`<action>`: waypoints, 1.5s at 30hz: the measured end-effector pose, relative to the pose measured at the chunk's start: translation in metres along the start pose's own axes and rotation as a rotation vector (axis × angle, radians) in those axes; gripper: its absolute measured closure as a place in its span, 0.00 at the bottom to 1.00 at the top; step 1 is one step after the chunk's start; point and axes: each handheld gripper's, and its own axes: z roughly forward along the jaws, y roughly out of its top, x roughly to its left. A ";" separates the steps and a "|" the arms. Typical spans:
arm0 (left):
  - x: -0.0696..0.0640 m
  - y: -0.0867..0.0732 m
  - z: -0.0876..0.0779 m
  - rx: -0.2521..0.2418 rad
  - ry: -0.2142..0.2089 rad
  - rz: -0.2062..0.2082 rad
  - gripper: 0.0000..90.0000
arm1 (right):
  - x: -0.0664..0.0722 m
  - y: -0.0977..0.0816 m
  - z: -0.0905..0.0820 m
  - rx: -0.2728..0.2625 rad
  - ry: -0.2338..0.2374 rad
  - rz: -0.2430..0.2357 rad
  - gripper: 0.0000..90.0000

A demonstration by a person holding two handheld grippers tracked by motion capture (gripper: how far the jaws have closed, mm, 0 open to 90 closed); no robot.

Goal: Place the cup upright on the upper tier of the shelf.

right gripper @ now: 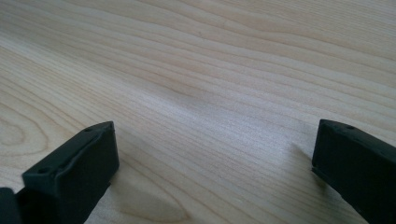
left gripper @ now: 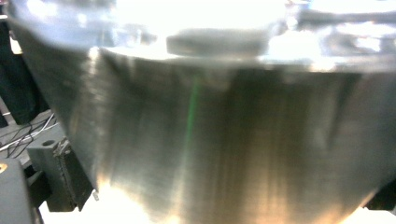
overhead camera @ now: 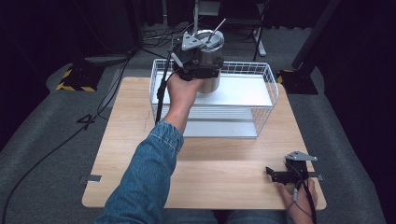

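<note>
Left gripper (overhead camera: pixel 200 65) at twelve o'clock — jaws clamped on brushed-steel cylindrical pot (overhead camera: pixel 210 65), held over white wire basket (overhead camera: pixel 268 93), right gripper (overhead camera: pixel 280 173) at five o'clock on pale wooden counter (overhead camera: pixel 140 140) — jaws wide apart, empty.

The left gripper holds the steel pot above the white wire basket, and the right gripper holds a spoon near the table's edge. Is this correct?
Not quite. The right gripper holds nothing: the right gripper view shows its jaws wide apart with bare wooden table between them, and no spoon is there. The rest stands: in the high view the left gripper holds the steel pot above the white wire basket.
</note>
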 end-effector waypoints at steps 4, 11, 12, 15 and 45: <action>0.001 -0.001 0.008 0.016 0.013 -0.008 0.04 | 0.000 0.000 0.000 -0.001 0.000 -0.002 0.01; 0.006 -0.003 0.020 0.036 0.042 -0.013 0.04 | 0.000 0.000 0.000 0.000 0.000 -0.001 0.01; 0.007 -0.003 0.021 0.038 0.045 -0.016 0.04 | 0.000 0.000 0.000 0.000 0.000 0.000 0.01; 0.009 -0.005 0.024 0.049 0.054 -0.022 0.04 | 0.000 0.000 0.000 -0.001 0.000 -0.001 0.01; 0.007 -0.018 0.037 0.113 0.041 -0.030 0.04 | 0.000 0.000 0.000 -0.001 0.000 -0.001 0.01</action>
